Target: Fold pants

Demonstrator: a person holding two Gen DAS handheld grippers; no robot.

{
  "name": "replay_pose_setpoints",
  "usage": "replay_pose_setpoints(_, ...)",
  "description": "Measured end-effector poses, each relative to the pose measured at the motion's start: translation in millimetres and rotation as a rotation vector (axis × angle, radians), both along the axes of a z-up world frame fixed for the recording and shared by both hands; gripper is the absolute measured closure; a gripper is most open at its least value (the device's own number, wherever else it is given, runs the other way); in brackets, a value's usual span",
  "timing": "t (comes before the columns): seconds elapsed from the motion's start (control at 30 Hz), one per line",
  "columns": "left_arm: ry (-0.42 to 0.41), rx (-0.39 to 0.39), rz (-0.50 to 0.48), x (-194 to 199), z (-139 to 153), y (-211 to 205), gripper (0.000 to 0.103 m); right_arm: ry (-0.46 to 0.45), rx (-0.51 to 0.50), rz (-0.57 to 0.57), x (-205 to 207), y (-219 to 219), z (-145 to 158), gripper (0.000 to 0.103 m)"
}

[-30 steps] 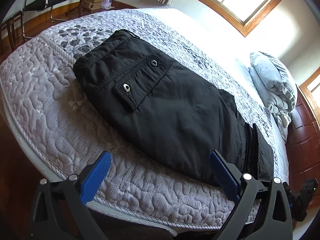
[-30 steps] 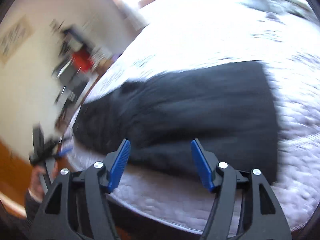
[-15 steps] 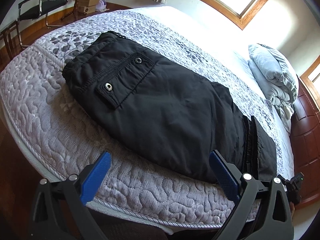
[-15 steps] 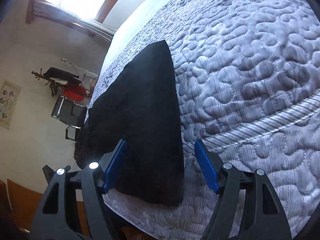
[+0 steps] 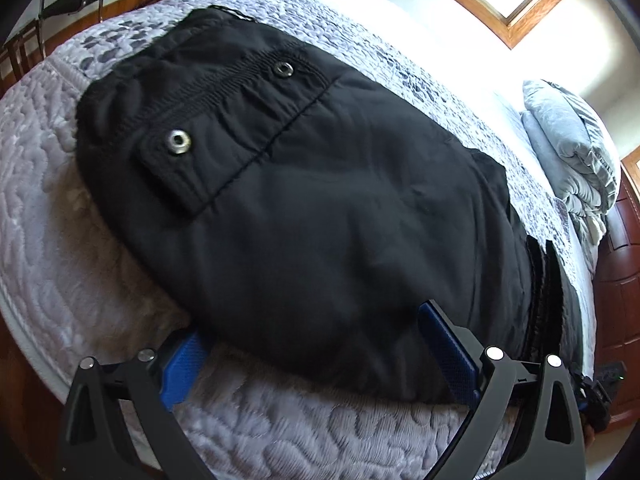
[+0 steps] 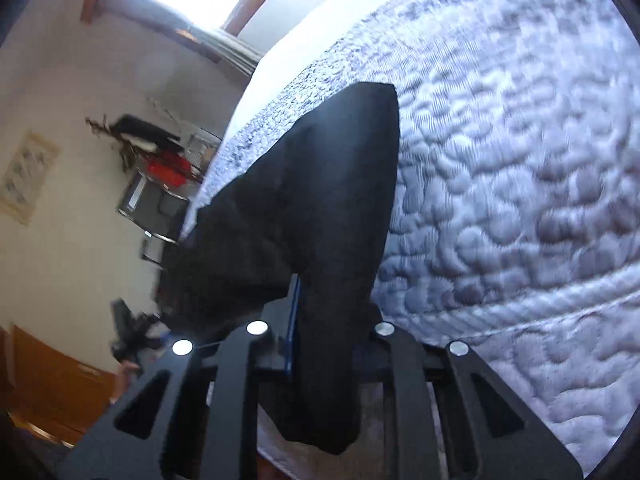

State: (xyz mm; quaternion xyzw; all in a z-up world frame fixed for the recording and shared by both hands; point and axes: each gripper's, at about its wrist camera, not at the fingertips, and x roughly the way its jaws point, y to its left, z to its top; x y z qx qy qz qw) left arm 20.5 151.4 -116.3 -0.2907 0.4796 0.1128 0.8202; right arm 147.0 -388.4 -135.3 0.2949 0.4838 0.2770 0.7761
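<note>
Pants (image 5: 328, 200): black, folded, lying flat on the bed (image 5: 60, 248) near its front edge; snap pocket faces up.
Left hand-held gripper (image 5: 316, 356): spread wide, blue pads straddling the near edge of the pants, one pad at the cloth's left corner, the other on its right part.
Right hand-held gripper (image 6: 324, 344): clamped on the pants' (image 6: 320, 200) end, cloth bunched between the jaws.
Open room: bare quilted mattress (image 6: 520, 160) to the right of the pants.
Far end: gray folded bedding (image 5: 568, 144) by the headboard, well apart.
</note>
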Motion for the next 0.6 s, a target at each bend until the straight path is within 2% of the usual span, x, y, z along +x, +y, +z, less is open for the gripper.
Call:
replay_pose_setpoints(0.17,-0.013,-0.042,-0.042,12,-4,-15,0.004,-0.009,-0.021,-0.078,-3,-19,6,0.088)
replay_pose_setpoints(0.23,-0.013,-0.024,-0.067,13,-4,-20,0.004,0.003,-0.03,-0.1,-7,-24,2,0.087)
replay_pose_setpoints(0.37,-0.024,-0.016,-0.093,5,-1,-19,0.004,0.02,-0.068,-0.103,-10,-23,-1,0.073)
replay_pose_setpoints(0.47,-0.063,-0.017,-0.046,-17,8,-3,0.004,0.021,-0.118,-0.118,-13,-26,6,0.057)
replay_pose_setpoints(0.6,-0.15,-0.061,0.086,-47,16,41,0.004,-0.012,-0.189,-0.169,-29,-30,19,0.054)
